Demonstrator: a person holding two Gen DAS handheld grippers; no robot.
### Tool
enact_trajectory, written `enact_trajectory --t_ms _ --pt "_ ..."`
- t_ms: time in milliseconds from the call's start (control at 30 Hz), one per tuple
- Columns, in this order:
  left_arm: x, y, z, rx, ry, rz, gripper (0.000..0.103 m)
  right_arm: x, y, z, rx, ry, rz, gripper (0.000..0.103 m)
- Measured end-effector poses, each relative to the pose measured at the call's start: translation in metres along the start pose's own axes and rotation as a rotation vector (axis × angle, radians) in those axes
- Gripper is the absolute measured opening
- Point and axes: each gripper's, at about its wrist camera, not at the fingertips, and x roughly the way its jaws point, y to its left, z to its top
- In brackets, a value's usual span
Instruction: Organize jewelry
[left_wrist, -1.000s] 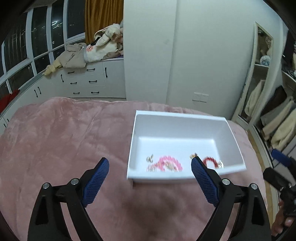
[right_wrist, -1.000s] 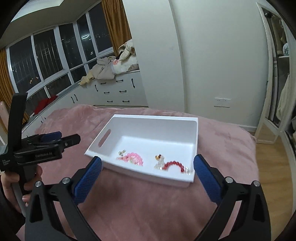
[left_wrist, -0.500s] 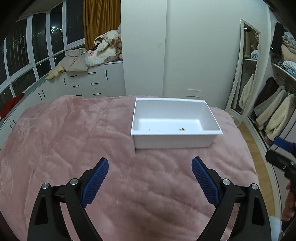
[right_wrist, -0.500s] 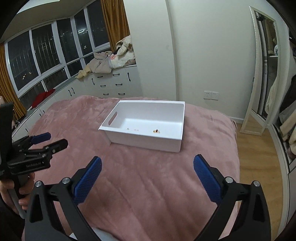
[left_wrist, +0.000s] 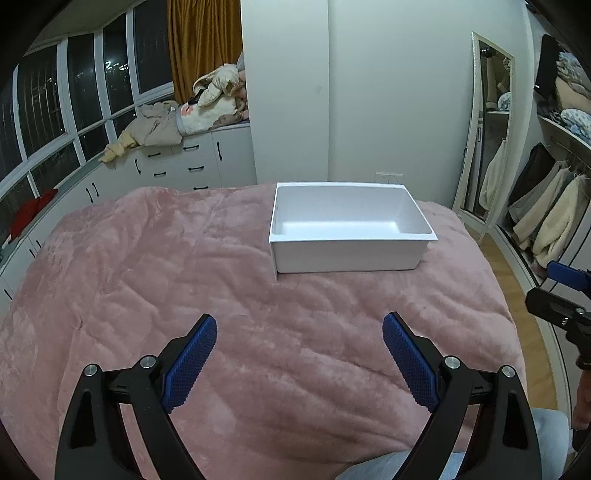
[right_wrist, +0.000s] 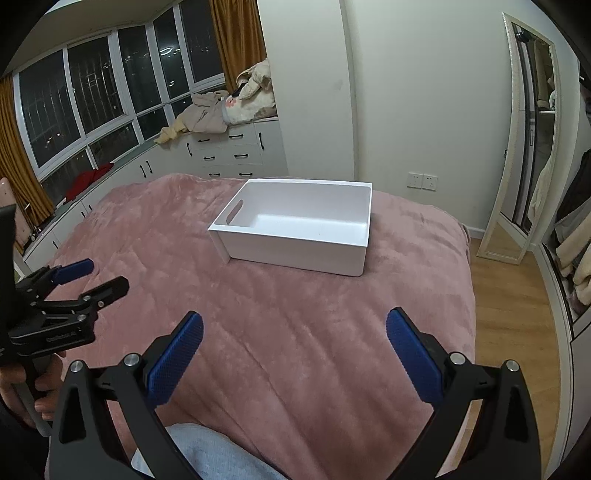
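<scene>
A white rectangular bin (left_wrist: 347, 254) stands on the pink bedspread (left_wrist: 184, 280), far ahead of both grippers; it also shows in the right wrist view (right_wrist: 295, 251). Its near wall hides the floor of the bin, so no jewelry is visible. My left gripper (left_wrist: 299, 362) is open and empty, low over the near part of the bed. My right gripper (right_wrist: 293, 354) is open and empty, also well short of the bin. The left gripper shows at the left of the right wrist view (right_wrist: 74, 284), and the right gripper at the right edge of the left wrist view (left_wrist: 561, 295).
White drawers (right_wrist: 229, 155) with piled clothes run under the windows at the back left. A leaning mirror (right_wrist: 524, 147) and an open wardrobe (left_wrist: 546, 192) stand at the right. Wood floor (right_wrist: 509, 295) lies past the bed's right edge.
Both grippers have pulled back and lowered away from the bin. The pink and red bead jewelry seen inside it a second ago is now hidden behind its near wall.
</scene>
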Motion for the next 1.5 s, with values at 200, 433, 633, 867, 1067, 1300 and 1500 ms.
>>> enact_trajectory --t_ms 200,433,633,867,1067,1300,1500 --pt "-0.011 -0.006 0.01 0.028 -0.018 0.006 0.093 -0.005 0.002 0.003 0.001 -0.013 -0.003 0.098" --pt "-0.013 -0.01 0.021 0.039 -0.021 0.009 0.093 -0.009 0.002 0.008 -0.006 -0.023 -0.007 0.098" --pt "-0.014 -0.015 0.026 0.05 -0.018 0.003 0.093 -0.012 0.002 0.009 -0.006 -0.027 -0.005 0.098" --pt "-0.009 -0.014 0.025 0.035 -0.007 0.001 0.093 -0.01 -0.002 0.006 0.013 -0.02 -0.013 0.098" --pt "-0.008 -0.017 0.026 0.048 -0.005 -0.002 0.093 -0.011 -0.002 0.006 0.014 -0.025 -0.022 0.098" --pt "-0.007 -0.02 0.024 0.049 0.001 -0.004 0.094 -0.011 -0.003 0.004 0.022 -0.031 -0.024 0.098" --pt "-0.004 -0.017 0.022 0.018 0.023 -0.02 0.094 -0.011 -0.004 0.001 0.025 -0.031 -0.026 0.098"
